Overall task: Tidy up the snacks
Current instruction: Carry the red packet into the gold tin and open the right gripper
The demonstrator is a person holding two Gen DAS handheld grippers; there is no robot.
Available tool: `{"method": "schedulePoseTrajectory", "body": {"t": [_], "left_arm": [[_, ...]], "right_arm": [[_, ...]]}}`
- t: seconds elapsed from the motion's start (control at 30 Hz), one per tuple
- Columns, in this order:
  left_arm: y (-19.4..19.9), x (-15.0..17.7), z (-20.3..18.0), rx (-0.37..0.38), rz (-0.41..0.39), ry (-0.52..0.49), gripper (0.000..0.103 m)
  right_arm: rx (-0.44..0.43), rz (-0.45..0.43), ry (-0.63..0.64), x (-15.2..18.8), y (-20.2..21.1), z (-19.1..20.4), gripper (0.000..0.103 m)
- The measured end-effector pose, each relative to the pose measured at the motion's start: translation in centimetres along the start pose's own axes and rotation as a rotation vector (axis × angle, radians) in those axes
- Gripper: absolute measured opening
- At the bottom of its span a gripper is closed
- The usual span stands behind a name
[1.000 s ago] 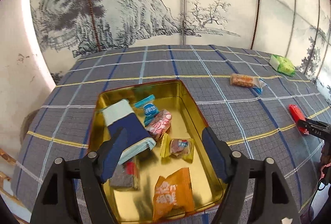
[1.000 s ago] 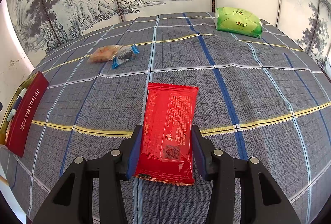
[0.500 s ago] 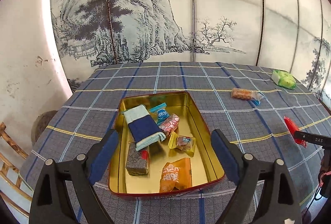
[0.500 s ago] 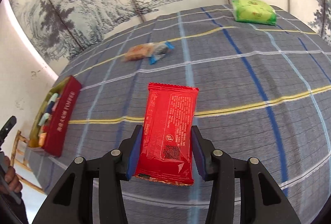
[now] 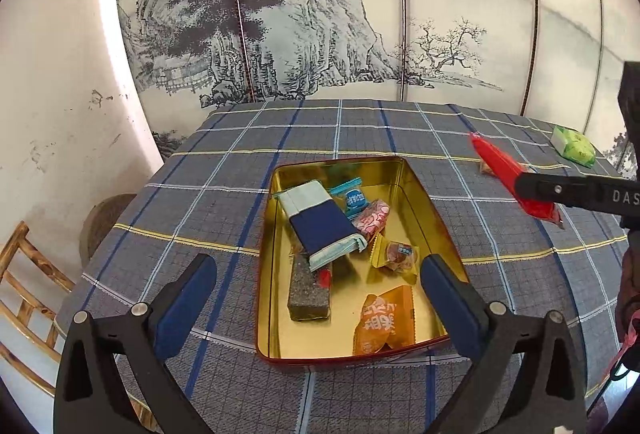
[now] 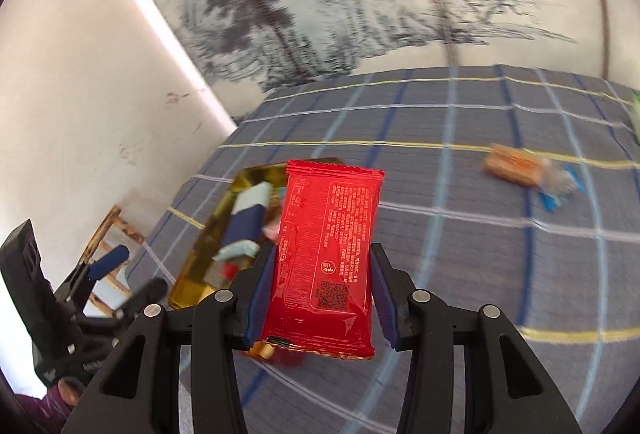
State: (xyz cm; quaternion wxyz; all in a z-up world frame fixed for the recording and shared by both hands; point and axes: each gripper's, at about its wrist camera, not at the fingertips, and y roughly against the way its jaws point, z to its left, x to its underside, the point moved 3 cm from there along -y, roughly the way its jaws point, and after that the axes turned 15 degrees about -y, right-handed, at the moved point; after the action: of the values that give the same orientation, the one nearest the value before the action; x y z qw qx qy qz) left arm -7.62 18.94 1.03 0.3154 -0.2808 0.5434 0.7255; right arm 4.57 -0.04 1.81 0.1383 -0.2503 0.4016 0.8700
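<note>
Right tongs point(image 6: 320, 298), clamped on red packet point(image 6: 326, 254), now lifted beside tin point(image 5: 264, 274); left tongs point(image 5: 318, 298) just spread apart, empty.

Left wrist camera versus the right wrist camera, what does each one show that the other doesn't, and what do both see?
Only the left wrist view shows the orange snack pack and grey bar at the tin's near end.

Only the right wrist view shows the printed face of the red packet.

Both show the gold tin, the red packet clamped in the right gripper, the open, empty left gripper and the orange-and-blue wrapped snack on the tablecloth.
</note>
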Motion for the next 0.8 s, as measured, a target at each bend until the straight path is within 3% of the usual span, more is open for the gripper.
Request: {"method": "schedulePoseTrajectory", "body": {"t": [0.13,0.3,0.8], "left_arm": [[-0.3,0.3,1.1,-0.015,0.012,0.010,0.102],[-1.2,0.7,2.3,-0.014,0.031,0.031,0.102],[-3.3,1.2,3.8,-0.029,0.066,0.039,0.102]], "right_arm": [[-0.033,0.060,0.018,-0.8,-4.1,2.9,0.046],[-0.012,0.117,-0.002,-2.1,-8.9,3.3,0.046],[0.053,0.146,0.000,-4.4,-15.2,4.2,0.046]]}}
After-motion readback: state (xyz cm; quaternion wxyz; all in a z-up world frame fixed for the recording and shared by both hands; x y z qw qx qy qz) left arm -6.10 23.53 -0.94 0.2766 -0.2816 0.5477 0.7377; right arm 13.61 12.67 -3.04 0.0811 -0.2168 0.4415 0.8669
